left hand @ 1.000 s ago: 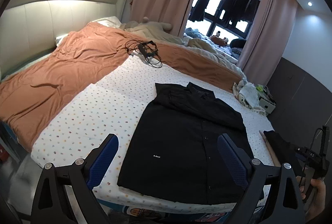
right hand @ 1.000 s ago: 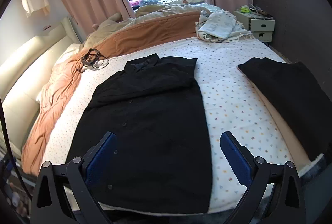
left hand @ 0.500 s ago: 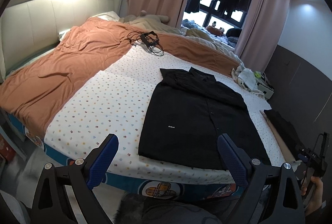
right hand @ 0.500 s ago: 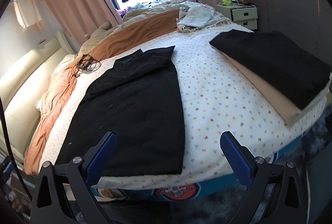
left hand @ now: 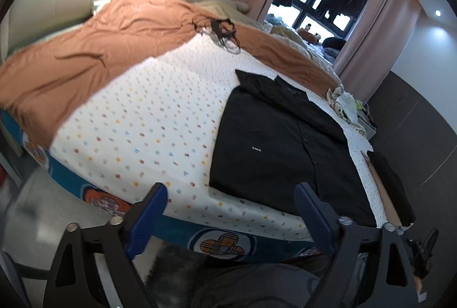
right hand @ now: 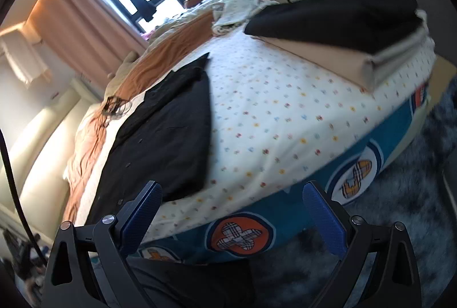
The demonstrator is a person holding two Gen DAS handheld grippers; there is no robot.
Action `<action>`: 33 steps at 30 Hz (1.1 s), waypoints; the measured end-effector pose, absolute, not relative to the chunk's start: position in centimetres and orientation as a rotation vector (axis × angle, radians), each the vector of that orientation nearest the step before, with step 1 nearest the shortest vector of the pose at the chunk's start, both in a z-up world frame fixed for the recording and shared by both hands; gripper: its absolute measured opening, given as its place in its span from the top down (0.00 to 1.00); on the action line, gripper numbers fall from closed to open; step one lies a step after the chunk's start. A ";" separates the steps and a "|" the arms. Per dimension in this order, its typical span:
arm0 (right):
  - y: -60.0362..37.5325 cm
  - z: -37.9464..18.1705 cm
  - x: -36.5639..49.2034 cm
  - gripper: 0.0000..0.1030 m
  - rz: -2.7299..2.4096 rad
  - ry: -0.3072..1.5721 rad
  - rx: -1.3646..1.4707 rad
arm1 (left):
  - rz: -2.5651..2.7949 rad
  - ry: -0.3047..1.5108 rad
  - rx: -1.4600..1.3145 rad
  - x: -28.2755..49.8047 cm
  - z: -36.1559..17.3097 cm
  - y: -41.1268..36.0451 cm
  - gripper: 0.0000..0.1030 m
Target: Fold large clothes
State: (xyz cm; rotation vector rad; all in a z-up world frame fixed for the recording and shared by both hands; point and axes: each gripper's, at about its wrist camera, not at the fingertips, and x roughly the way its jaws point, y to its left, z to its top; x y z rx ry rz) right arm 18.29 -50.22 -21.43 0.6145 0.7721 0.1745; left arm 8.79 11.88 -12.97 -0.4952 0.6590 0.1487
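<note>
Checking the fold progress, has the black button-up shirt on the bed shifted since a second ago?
No. The black button-up shirt lies in the same spot on the dotted white sheet, its collar still toward the rust-orange blanket; only the cameras pulled back.

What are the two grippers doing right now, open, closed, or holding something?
Left gripper: open, nothing between its fingers, which have just been closing a little.
Right gripper: open, holding nothing.

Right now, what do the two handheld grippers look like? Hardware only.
Left gripper: black angular frame, silver screw heads at the pivots, two flat fingers faced with blue textured pads. Right gripper: the same build, black frame, silver screws, blue ribbed pads. A black cable runs down the left edge of the right wrist view. No sleeve is clearly visible.
</note>
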 end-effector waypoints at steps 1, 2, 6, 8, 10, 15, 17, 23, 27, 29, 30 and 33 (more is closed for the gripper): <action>-50.4 -22.0 18.5 0.03 0.173 0.772 0.632 | 0.129 0.673 -0.507 9.5 -13.7 12.1 0.25; -50.5 -22.8 19.0 0.03 0.177 0.775 0.652 | 0.118 0.684 -0.516 10.2 -14.3 12.1 0.27; -49.9 -24.4 21.3 0.18 0.215 0.807 0.687 | 0.108 0.716 -0.579 12.9 -17.3 13.0 0.28; -49.1 -24.9 22.7 0.18 0.253 0.815 0.706 | 0.106 0.740 -0.623 14.1 -18.9 13.7 0.34; -48.0 -25.2 24.0 0.18 0.282 0.826 0.711 | 0.103 0.755 -0.663 15.0 -20.3 14.1 0.37; -45.7 -26.3 26.2 0.22 0.374 0.860 0.755 | 0.089 0.790 -0.718 16.7 -22.5 14.5 0.39; -44.9 -26.6 26.7 0.23 0.409 0.868 0.774 | 0.079 0.796 -0.745 17.1 -23.2 14.6 0.39; -42.8 -27.7 27.4 0.28 0.464 0.877 0.803 | 0.071 0.797 -0.791 17.8 -24.0 15.0 0.42; -42.7 -27.7 27.9 0.41 0.510 0.872 0.862 | 0.039 0.803 -0.835 18.7 -24.4 15.2 0.48; -42.0 -27.7 28.9 0.42 0.506 0.886 0.851 | 0.009 0.827 -0.863 20.0 -24.9 15.2 0.53; -41.7 -27.8 29.3 0.42 0.494 0.898 0.838 | 0.015 0.835 -0.861 20.6 -25.1 15.2 0.56; -41.0 -28.7 30.6 0.71 0.478 0.932 0.879 | 0.040 0.852 -0.838 21.1 -25.2 14.9 0.82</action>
